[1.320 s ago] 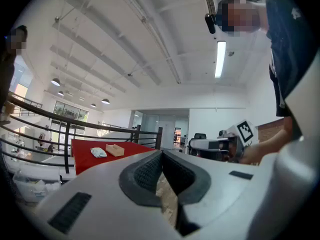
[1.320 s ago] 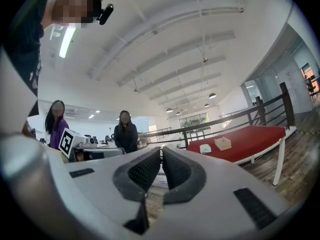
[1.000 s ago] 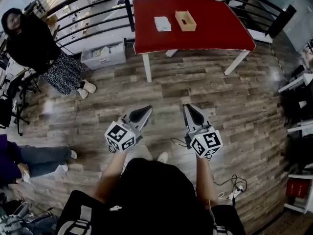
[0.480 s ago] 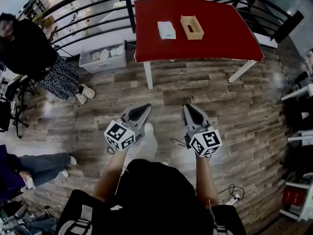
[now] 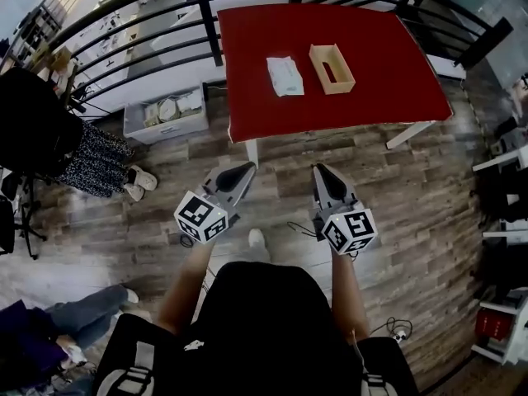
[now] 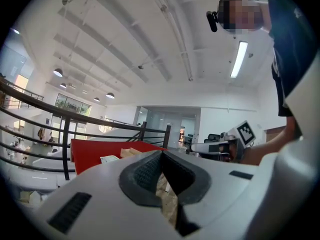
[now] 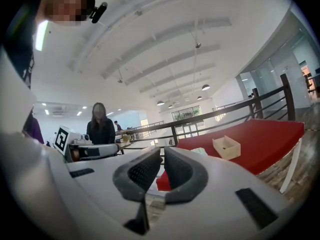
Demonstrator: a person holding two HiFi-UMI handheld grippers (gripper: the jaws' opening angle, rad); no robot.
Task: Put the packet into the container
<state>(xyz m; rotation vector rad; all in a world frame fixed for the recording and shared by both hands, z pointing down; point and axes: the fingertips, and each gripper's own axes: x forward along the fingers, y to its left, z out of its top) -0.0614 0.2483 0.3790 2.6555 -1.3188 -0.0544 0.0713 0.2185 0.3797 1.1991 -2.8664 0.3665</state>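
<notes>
Distance explains most of this scene: the red-topped bench (image 5: 355, 23) stands well ahead of the person, across a stretch of wood-plank floor (image 5: 412, 180), and neither tool is near it. On the bench lies the flat white plastic packet (image 5: 285, 76), just beside the small open-topped wooden container (image 5: 332, 68) and to its left in the head view. The two are close but apart, so the packet is not yet inside. Both sit towards the middle of the red top, away from the near edge, so I judge that the person must come right up to the bench before reaching.

The left gripper (image 5: 246, 170) is held level in front of the body, its dark ribbed pads meeting at the tip with nothing between them; only floor shows through the slit lower down. The right gripper (image 5: 318, 170) is likewise closed and empty, pointing towards the bench. Carried side by side and closed, they look to be in a travelling pose rather than set for a pick. A black metal railing (image 5: 124, 15) runs behind the bench. Next, in my judgement, one gripper needs to open over the packet.
</notes>
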